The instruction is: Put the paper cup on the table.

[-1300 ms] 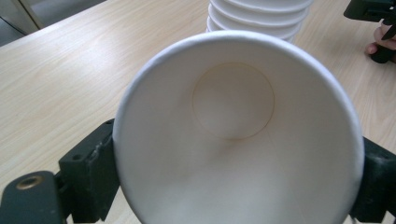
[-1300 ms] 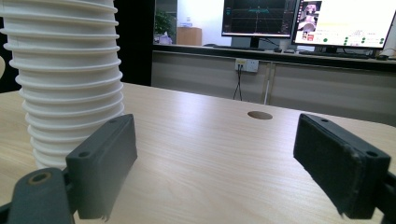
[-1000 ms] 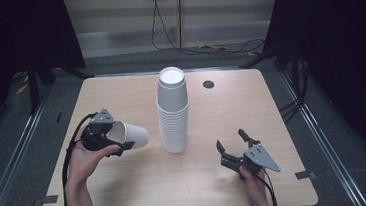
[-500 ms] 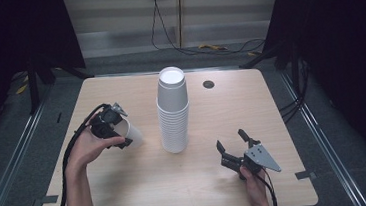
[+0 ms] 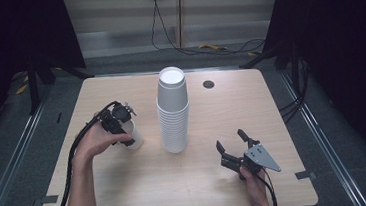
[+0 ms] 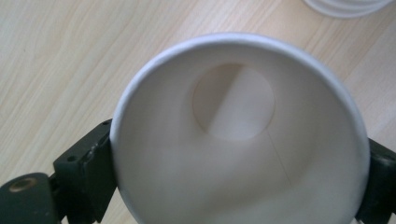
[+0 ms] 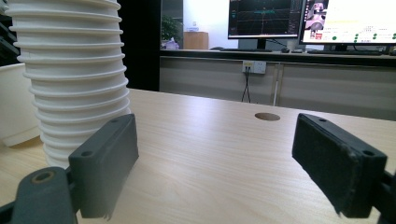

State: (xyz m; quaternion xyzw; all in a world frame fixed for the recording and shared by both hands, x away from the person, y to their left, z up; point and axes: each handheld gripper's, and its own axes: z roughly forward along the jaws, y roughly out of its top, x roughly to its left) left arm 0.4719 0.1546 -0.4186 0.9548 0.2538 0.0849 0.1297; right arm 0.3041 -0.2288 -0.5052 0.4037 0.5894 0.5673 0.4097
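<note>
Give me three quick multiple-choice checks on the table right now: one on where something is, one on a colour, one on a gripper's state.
1. Where is the tall cup stack?
A. near the middle of the table
B. at the table's right edge
C. on the floor

2. What colour is the single cup?
A. red
B. white
C. blue

3. How is the right gripper?
A. shut on a cup
B. open, holding nothing
C. shut on a cable

Answers: 1 A, the high view shows the stack standing mid-table. 2 B, the left gripper holds a white cup between its jaws. 3 B, the right gripper view shows its jaws wide apart with only bare table between them.
</note>
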